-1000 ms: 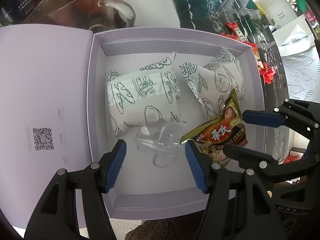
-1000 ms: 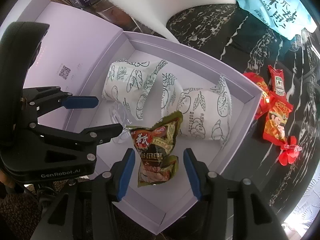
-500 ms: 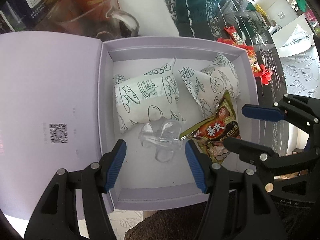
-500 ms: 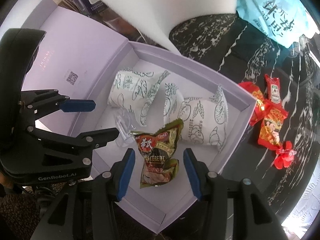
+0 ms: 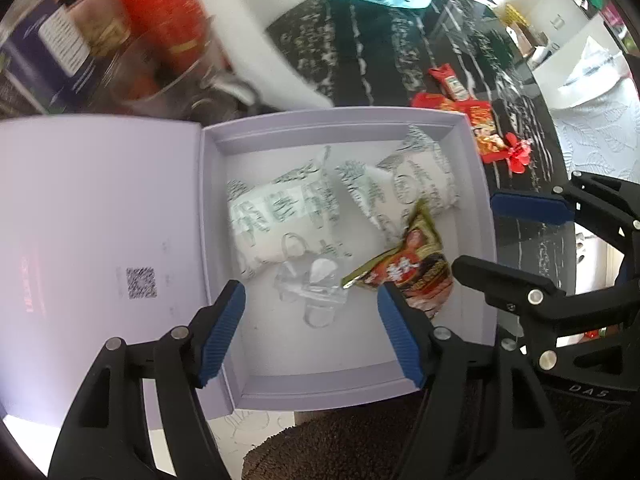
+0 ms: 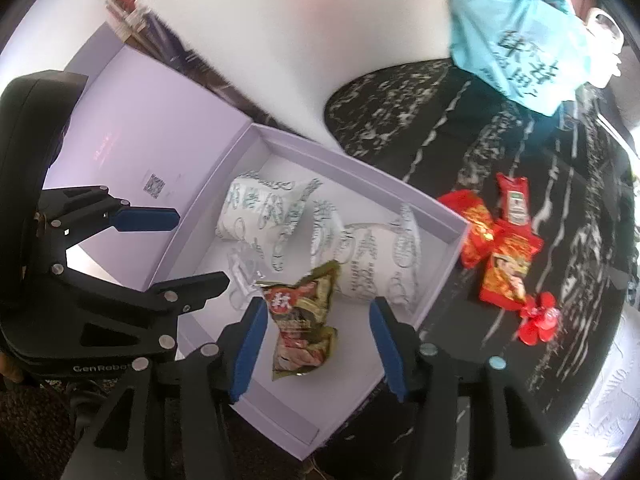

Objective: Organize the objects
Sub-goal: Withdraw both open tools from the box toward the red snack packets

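**Box partly filled, loose packets outstanding**

Black marbled tabletop [image 6: 460, 120], cluttered at back with blue bag [image 6: 516, 36] and blurred jars.

Lilac box [image 5: 486, 240], lid folded open at left. Inside: two white printed pouches [image 5: 280, 220] [image 5: 416, 188] side by side toward the far wall; clear plastic piece [image 5: 308, 284] in front of them; green cereal packet [image 6: 304, 320] leaning on the right-hand pouch.

Outside, just beside the box's right wall: red sauce packets [image 6: 504, 248] and red wrapped sweet [image 6: 538, 318], touching one another on the tabletop.

Left gripper [image 5: 312, 332]: spread wide, empty, above the near part of the box, clear piece between the fingers' line.

Right gripper [image 6: 316, 344]: spread wide, empty, straddling the cereal packet without contact.

Likely next step: fetching the red packets. Advice: lift clear of the box wall before swinging right; approach flat packets low, pinching one edge; take a single packet per trip, since overlapped foil slips; set down in the bare near-right corner.
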A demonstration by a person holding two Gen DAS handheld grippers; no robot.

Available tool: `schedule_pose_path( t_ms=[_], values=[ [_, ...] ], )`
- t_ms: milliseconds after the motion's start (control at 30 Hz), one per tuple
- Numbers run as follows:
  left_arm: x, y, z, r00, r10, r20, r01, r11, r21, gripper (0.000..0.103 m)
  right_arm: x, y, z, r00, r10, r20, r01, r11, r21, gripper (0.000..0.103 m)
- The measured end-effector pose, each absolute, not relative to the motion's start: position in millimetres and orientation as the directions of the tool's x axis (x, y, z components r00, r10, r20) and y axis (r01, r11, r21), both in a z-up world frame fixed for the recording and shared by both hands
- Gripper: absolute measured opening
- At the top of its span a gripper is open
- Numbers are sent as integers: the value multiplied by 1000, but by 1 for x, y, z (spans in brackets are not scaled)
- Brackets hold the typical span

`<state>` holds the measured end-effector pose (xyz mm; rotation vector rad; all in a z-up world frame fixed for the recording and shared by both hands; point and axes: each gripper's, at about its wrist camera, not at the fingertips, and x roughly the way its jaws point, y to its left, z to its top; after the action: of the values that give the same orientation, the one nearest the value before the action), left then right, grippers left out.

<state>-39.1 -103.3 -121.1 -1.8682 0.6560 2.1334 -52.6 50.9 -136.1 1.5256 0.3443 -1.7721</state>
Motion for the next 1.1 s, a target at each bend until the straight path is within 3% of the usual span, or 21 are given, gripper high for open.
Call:
schedule_pose_path(
  t_ms=[1100],
  values=[
    [14,42,-144,-119,-37,-992,-757,-643,115,68,-31,207,-131,-173,-278,-945,294,-930,220,56]
  ],
)
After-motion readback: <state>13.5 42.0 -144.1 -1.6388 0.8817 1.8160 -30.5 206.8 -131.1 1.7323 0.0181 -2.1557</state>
